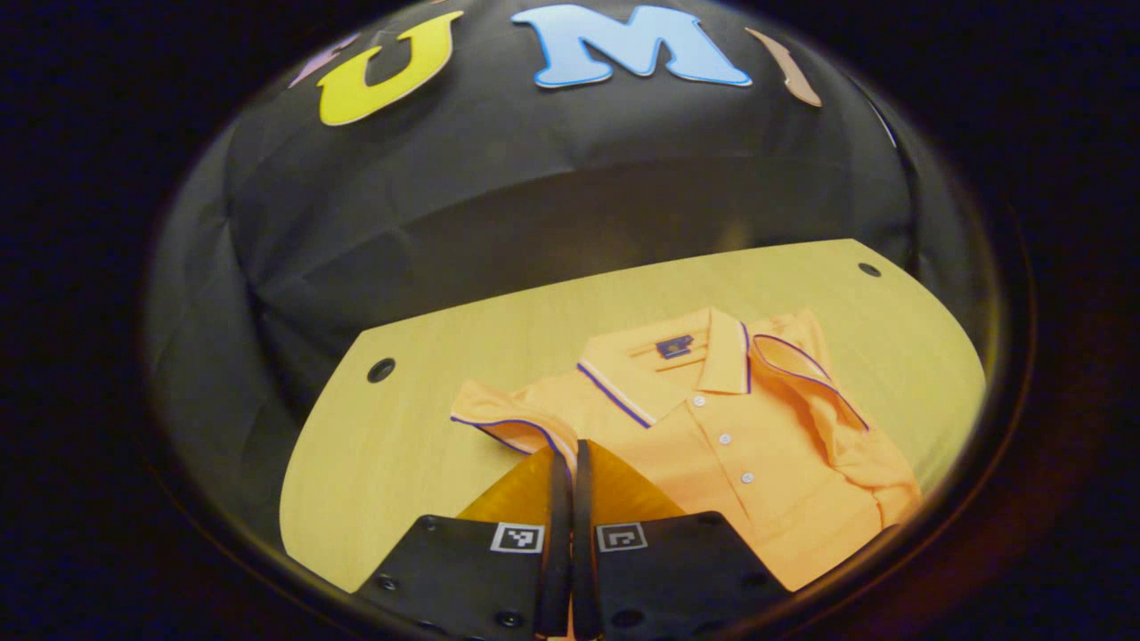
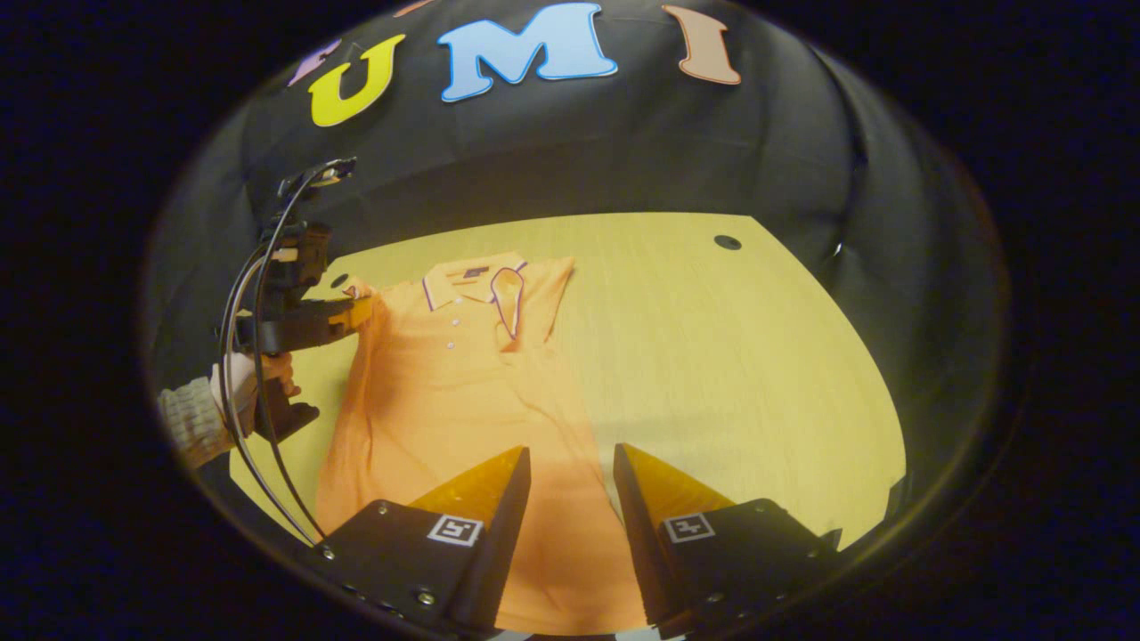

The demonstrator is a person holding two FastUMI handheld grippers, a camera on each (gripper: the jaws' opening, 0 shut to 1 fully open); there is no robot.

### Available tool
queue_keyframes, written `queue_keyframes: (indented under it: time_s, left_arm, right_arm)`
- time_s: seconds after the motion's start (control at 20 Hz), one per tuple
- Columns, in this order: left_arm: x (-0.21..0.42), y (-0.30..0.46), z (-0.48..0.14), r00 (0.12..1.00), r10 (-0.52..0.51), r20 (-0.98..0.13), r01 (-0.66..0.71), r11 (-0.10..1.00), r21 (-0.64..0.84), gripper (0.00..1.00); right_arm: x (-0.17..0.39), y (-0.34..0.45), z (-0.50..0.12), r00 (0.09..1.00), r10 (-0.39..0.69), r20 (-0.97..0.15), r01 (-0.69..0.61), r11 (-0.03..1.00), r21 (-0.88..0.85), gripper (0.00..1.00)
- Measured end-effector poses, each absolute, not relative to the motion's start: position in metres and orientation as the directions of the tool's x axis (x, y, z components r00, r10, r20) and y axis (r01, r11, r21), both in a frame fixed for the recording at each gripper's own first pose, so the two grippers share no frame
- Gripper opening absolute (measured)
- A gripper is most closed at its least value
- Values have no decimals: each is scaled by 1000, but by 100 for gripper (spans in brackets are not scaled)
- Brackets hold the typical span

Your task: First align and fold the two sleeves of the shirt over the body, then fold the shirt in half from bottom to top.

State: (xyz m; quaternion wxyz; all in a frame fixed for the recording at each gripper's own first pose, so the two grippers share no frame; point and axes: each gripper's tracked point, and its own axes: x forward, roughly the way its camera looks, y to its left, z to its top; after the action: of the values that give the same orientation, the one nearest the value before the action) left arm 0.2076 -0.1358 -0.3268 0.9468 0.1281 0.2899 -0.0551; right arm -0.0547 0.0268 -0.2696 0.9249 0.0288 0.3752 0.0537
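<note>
Shirt (image 2: 445, 392) lies flat on table (image 2: 712, 356), collar away, long axis running front-to-back. Left gripper (image 1: 563, 463) pinched closed on left sleeve (image 1: 499, 423) cuff, body to its right. Right gripper (image 2: 570, 472) open above hem, holding nothing.

1. Shirt (image 1: 757, 463): orange, white buttons.
2. Collar (image 1: 659, 365), above buttons: orange, purple-white edge stripe.
3. Sleeve cuff (image 1: 806, 365): purple piping.
4. Table (image 2: 712, 356) under shirt: light yellow woodgrain.
</note>
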Motion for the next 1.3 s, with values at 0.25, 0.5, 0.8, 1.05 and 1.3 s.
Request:
queue_keyframes:
  time_s: [0.25,0.5,0.8,1.05,1.3]
  left_arm:
    - [196,-188,-342,797,-124,-591,310,923,225,8]
    - [183,-211,-348,758,-195,-622,363,919,154,51]
    - [153,-191,-324,774,-183,-606,316,941,119,92]
    - [96,-150,-314,787,-145,-600,285,947,146,100]
    - [30,-115,-324,772,-86,-630,250,952,175,98]
  right_arm:
    - [-63,17,-269,717,104,-689,-48,994,100,59]
    - [-74,10,-271,716,90,-692,-24,994,105,59]
    - [-81,13,-269,715,109,-691,-44,993,111,59]
    - [-93,23,-274,699,150,-699,-103,989,108,59]
    - [-111,36,-292,651,193,-734,-175,979,102,68]
